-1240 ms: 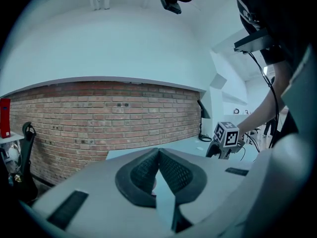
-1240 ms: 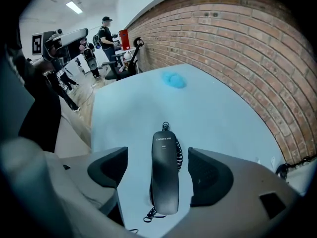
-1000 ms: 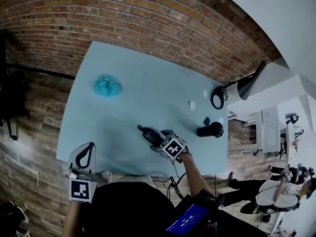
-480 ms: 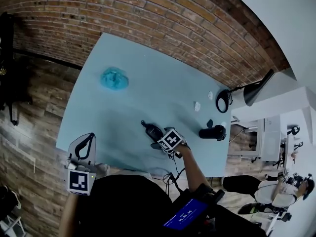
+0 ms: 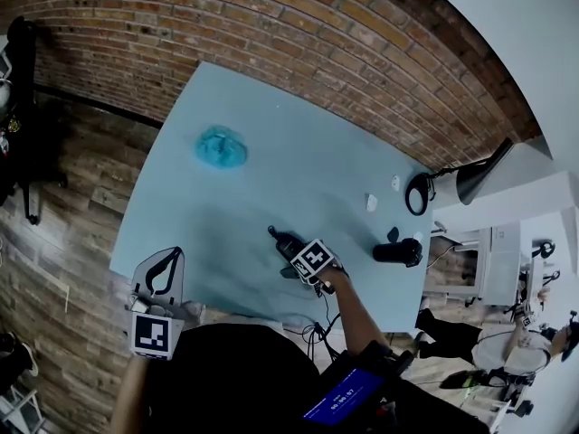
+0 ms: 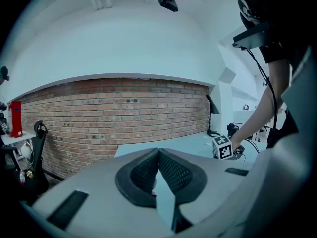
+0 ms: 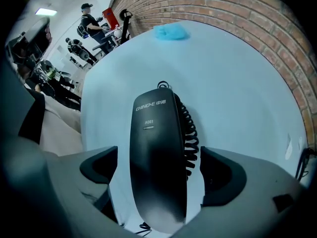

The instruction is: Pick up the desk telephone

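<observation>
Pale blue table (image 5: 298, 152) stands on a wood-plank floor (image 5: 81, 179) against a brick wall (image 5: 271, 25) well beyond the right fingers (image 7: 220, 175), with a black lamp (image 5: 479, 174) and white furniture (image 5: 498, 260) to their right.

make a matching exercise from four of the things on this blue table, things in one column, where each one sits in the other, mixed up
Things:
1. black desk telephone handset with coiled cord
2. crumpled turquoise cloth
3. black desk lamp with ring base
4. black cylinder lying on its side

Places on the light blue table:
A. far right corner
B. right edge, near side
C. left part, alone
D. near edge, middle

Pairs: 1-D, 2-C, 3-A, 4-B
</observation>
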